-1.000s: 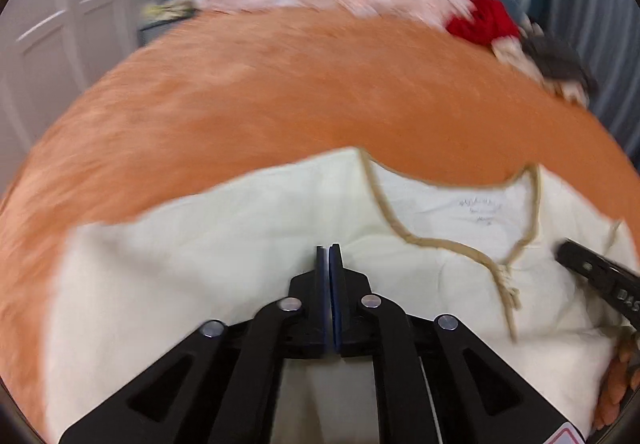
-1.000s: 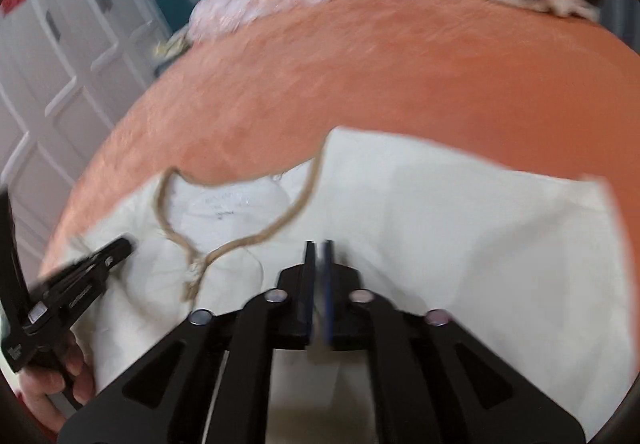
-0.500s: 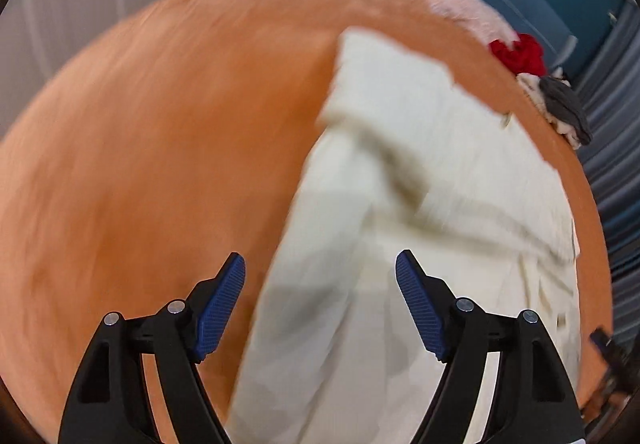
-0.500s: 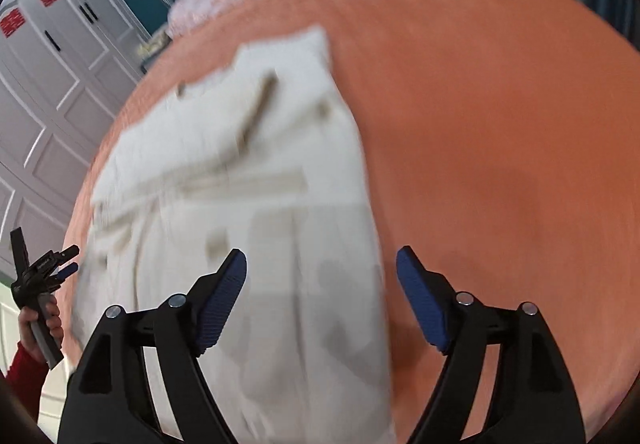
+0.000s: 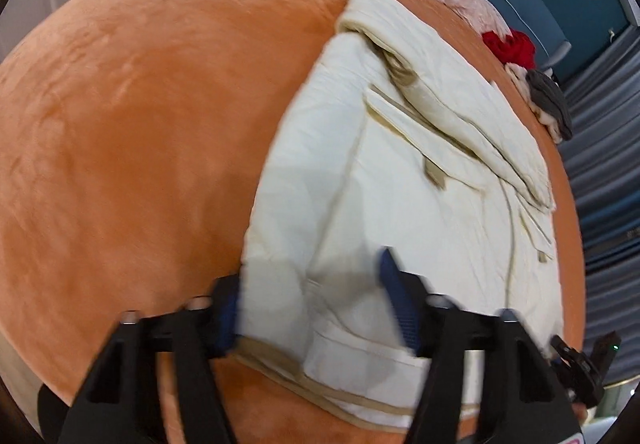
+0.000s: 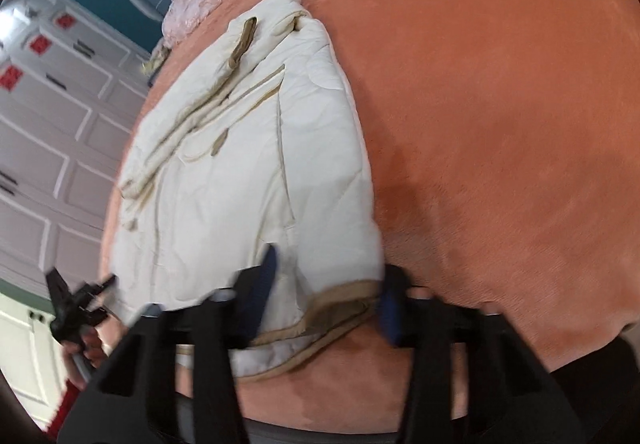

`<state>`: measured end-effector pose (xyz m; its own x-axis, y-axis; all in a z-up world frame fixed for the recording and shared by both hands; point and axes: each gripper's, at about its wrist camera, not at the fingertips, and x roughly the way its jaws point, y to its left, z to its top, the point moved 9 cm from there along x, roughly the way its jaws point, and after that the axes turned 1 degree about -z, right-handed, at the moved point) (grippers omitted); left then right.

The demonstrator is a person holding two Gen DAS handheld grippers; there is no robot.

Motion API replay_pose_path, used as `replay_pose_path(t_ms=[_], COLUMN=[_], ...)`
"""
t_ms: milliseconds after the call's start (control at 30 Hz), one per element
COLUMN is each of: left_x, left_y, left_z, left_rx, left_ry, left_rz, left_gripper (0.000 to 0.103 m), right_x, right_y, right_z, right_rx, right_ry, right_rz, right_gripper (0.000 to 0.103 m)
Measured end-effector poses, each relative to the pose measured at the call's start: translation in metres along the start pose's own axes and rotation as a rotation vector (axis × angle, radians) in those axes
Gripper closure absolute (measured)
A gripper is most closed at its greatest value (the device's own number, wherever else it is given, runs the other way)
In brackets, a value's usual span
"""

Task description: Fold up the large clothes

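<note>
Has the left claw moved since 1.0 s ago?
Yes. It was shut over the shirt's chest by the neckline; now the left claw is open, straddling the near hem corner of the cream shirt, beside the bare orange blanket.

In both wrist views the blue fingers [image 5: 394, 304] [image 6: 262, 286] are smeared by motion blur, so whether they touch the cream garment [image 5: 400, 180] [image 6: 248, 164] cannot be told. The garment's near hem passes behind the gripper frames. The pile of clothes [image 5: 536, 84] at the bed's [image 5: 140, 104] far edge is too small to identify and is cut off in the right view.
</note>
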<state>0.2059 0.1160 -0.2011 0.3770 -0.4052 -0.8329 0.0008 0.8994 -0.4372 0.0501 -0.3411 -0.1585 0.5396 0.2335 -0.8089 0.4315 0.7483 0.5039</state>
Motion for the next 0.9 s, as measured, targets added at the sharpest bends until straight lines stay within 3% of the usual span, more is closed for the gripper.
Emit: replay_pose_path(t_ms=[67, 167, 300, 400, 500, 700, 800, 900], left_x=[-0.003, -0.023, -0.062, -0.102, -0.145, -0.207, -0.222, -0.226], left_y=[-0.009, -0.018, -0.029, -0.029, -0.018, 0.000, 0.001, -0.011], left_z=[-0.001, -0.002, -0.011, -0.037, -0.085, -0.172, -0.182, -0.166], left_rx=[0.004, 0.022, 0.082, 0.132, 0.156, 0.144, 0.115, 0.108], left_ry=[-0.005, -0.029, -0.043, -0.022, 0.048, 0.165, 0.138, 0.076], left_rz=[0.004, -0.020, -0.038, -0.041, -0.030, 0.031, 0.037, 0.019], left_gripper=[0.087, 0.095, 0.097, 0.097, 0.097, 0.097, 0.097, 0.098], right_x=[-0.008, -0.029, -0.067, -0.099, -0.131, -0.182, -0.192, -0.196], right_y=[0.005, 0.020, 0.040, 0.043, 0.033, 0.025, 0.029, 0.036], right_z=[0.001, 0.002, -0.004, -0.028, -0.070, -0.156, -0.169, -0.146], right_rx=[0.004, -0.059, -0.167, -0.274, -0.369, -0.429, -0.413, -0.388], right_ry=[-0.019, -0.062, -0.074, -0.021, 0.104, 0.336, 0.336, 0.255], right_rz=[0.024, 0.032, 0.034, -0.007, -0.067, -0.117, -0.108, -0.089], right_gripper=[0.095, 0.099, 0.099, 0.099, 0.099, 0.100, 0.099, 0.100])
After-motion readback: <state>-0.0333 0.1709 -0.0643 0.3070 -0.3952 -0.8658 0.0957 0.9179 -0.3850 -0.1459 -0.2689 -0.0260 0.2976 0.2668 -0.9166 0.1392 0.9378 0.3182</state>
